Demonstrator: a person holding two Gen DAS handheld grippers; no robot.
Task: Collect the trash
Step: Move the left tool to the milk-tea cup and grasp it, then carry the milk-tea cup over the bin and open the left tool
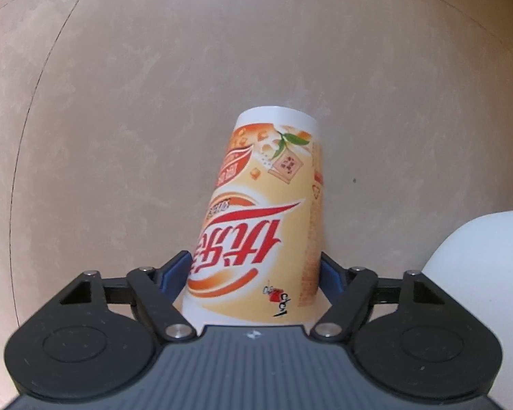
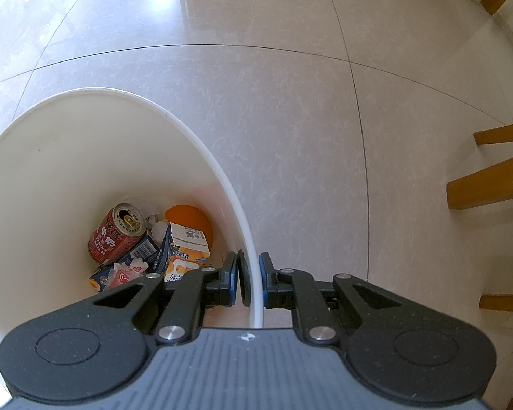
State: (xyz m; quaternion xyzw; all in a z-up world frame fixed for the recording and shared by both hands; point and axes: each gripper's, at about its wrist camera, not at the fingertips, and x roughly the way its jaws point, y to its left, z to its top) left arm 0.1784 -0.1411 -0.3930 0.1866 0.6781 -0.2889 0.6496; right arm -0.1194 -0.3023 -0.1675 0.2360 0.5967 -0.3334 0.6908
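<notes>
- Step in hand, as judged: picking up one more piece of trash. The left gripper [image 1: 254,270] points down at the floor [image 1: 119,119] with a printed cup [image 1: 256,212] between its jaws; the blue pads [image 1: 174,270] sit at the cup's sides, and it looks grasped, though firm contact cannot be confirmed.
- The cup stands upside down on the floor, just left of the white bin [image 1: 478,273].
- Next move probably calls for a firm squeeze, a lift above the bin's rim, then a carry rightward over the opening.
- The right gripper [image 2: 249,280] is clenched on the bin's rim [image 2: 253,266], steadying it.
- Inside the bin lie a red can [image 2: 116,235] and cartons [image 2: 188,242].
- Right of the bin the floor is open; wooden legs [image 2: 489,184] stand well apart.
</notes>
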